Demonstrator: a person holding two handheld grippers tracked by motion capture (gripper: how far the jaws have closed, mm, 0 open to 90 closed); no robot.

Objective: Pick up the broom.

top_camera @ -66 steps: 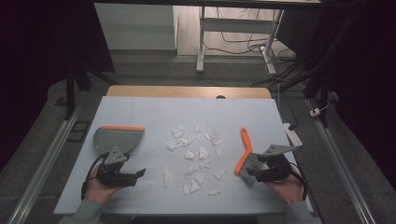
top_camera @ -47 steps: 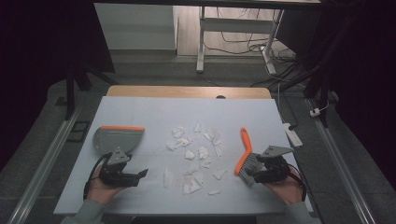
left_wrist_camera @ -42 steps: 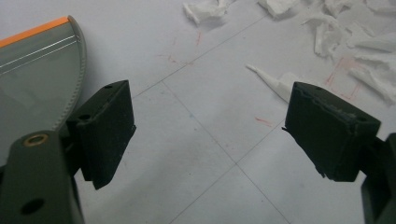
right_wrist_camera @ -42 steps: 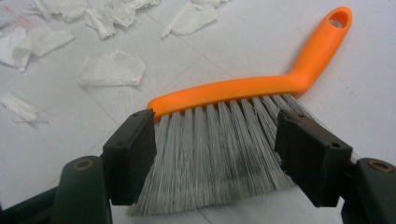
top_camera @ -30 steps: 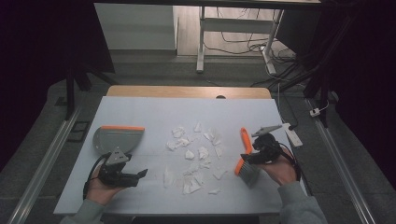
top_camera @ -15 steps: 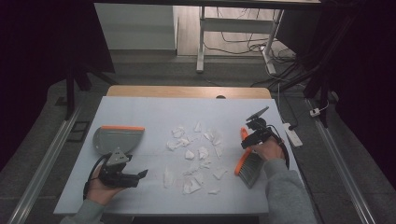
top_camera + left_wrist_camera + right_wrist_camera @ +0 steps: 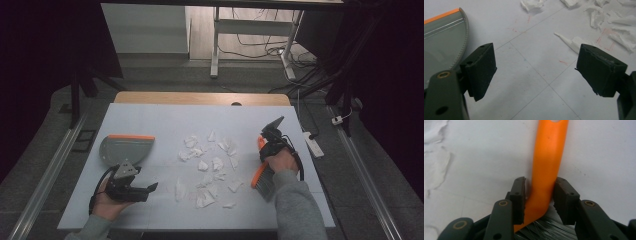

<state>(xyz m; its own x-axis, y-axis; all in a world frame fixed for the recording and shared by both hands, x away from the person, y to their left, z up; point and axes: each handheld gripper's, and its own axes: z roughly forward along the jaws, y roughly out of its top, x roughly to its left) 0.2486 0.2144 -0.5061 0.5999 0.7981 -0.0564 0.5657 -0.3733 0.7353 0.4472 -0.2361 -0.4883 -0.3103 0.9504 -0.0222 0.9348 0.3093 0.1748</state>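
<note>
Right gripper (image 7: 539, 202), jaws just closed on the brush (image 7: 547, 167) handle: seat it squarely before sweeping scraps (image 7: 207, 162) toward nine o'clock.

White table (image 7: 165, 120), wooden strip along far edge. On it: grey dustpan with orange rim (image 7: 125, 148) at left, torn white paper scraps (image 7: 210, 165) scattered mid-table, orange-handled brush (image 7: 263, 177) at right. Faint red marks on surface.

Left jaws wide, right jaws narrowed

Orange-handled brush (image 7: 547, 165) (grey bristles), white paper scraps (image 7: 210, 162), grey orange-edged dustpan (image 7: 125, 149).
</note>
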